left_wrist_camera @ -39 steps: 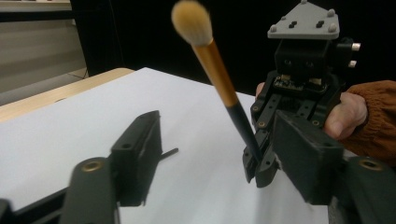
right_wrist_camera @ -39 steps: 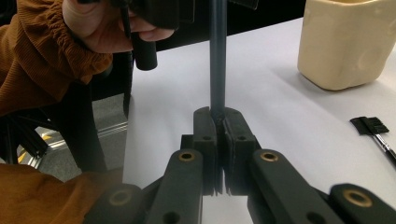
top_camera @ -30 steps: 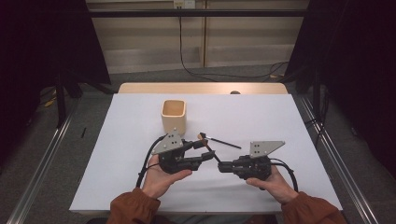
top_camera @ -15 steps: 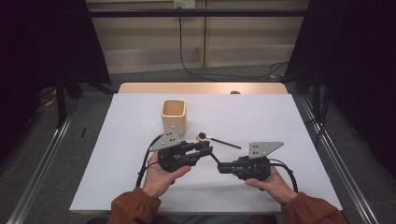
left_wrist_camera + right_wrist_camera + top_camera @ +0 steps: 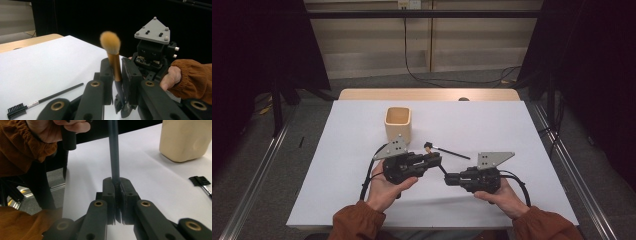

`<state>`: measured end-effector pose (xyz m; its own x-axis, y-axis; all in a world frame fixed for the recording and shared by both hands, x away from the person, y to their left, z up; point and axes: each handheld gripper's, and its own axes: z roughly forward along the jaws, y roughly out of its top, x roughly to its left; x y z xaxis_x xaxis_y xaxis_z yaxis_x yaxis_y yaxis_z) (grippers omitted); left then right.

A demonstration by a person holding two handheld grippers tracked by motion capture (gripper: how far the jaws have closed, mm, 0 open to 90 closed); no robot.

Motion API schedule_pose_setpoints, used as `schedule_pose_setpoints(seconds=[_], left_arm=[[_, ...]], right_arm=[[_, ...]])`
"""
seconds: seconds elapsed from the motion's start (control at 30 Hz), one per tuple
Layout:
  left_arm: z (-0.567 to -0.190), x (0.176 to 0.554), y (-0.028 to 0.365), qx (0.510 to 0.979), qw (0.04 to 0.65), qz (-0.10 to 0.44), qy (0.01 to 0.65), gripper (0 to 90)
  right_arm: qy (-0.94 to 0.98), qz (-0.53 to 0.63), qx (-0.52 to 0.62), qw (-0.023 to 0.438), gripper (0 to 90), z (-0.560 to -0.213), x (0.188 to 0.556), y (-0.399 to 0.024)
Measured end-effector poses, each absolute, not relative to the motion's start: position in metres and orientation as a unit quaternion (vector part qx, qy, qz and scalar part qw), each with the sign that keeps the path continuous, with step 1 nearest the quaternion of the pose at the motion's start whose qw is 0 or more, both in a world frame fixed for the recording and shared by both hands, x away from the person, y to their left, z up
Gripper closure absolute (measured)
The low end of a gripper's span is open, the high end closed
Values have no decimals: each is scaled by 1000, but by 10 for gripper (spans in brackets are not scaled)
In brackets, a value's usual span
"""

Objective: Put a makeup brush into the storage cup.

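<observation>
On the white-covered table (image 5: 352,150) a person holds a black two-jaw gripper in each hand, and both grippers clamp the same makeup brush with an orange-tan bristle head and a dark handle (image 5: 112,53). The left gripper (image 5: 117,75) has just been closing, and its jaws now press on the brush's copper-coloured ferrule and upper handle, with the fluffy head standing clear above the jaw tips. The right gripper (image 5: 115,186) has its jaws closed tight on the dark handle, which runs up and away from them toward the left hand (image 5: 62,127). In the high view the two grippers face each other near the front of the table, the left gripper (image 5: 438,159) to the left and the right gripper (image 5: 448,178) just beside it, the brush bridging the small gap between them. A thin black spoolie-type brush with a short bristled tip (image 5: 447,151) lies flat on the table just beyond the grippers, untouched. Farther back stands a cream-coloured square open-topped holder (image 5: 398,122), upright and apart from both brushes
</observation>
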<state>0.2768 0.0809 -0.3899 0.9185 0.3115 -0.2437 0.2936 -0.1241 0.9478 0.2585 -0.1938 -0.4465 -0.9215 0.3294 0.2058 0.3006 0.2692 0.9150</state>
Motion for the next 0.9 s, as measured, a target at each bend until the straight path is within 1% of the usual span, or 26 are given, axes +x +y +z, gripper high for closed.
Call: schedule_pose_setpoints(seconds=[0.07, 0.23, 0.37, 0.47, 0.53, 0.63, 0.8, 0.9], left_arm=[[-390, 276, 80, 752, 631, 12, 191, 808], [-390, 274, 76, 753, 631, 4, 185, 833], [-389, 274, 75, 755, 628, 5, 188, 839], [-388, 273, 75, 757, 626, 8, 188, 839], [-387, 273, 76, 757, 625, 9, 190, 839], [-386, 274, 78, 757, 624, 13, 191, 839], [-387, 275, 81, 757, 623, 14, 198, 839], [-387, 275, 83, 758, 620, 13, 202, 839]], right_arm=[[797, 571, 197, 13, 815, -446, 259, -194], [798, 568, 199, 24, 739, -445, 256, -195], [797, 568, 205, 21, 673, -446, 257, -195], [796, 566, 212, 26, 545, -445, 256, -195], [794, 568, 215, 31, 478, -445, 255, -195], [790, 570, 221, 42, 338, -443, 255, -195], [785, 573, 232, 53, 219, -442, 256, -198], [783, 575, 232, 55, 183, -441, 256, -199]])
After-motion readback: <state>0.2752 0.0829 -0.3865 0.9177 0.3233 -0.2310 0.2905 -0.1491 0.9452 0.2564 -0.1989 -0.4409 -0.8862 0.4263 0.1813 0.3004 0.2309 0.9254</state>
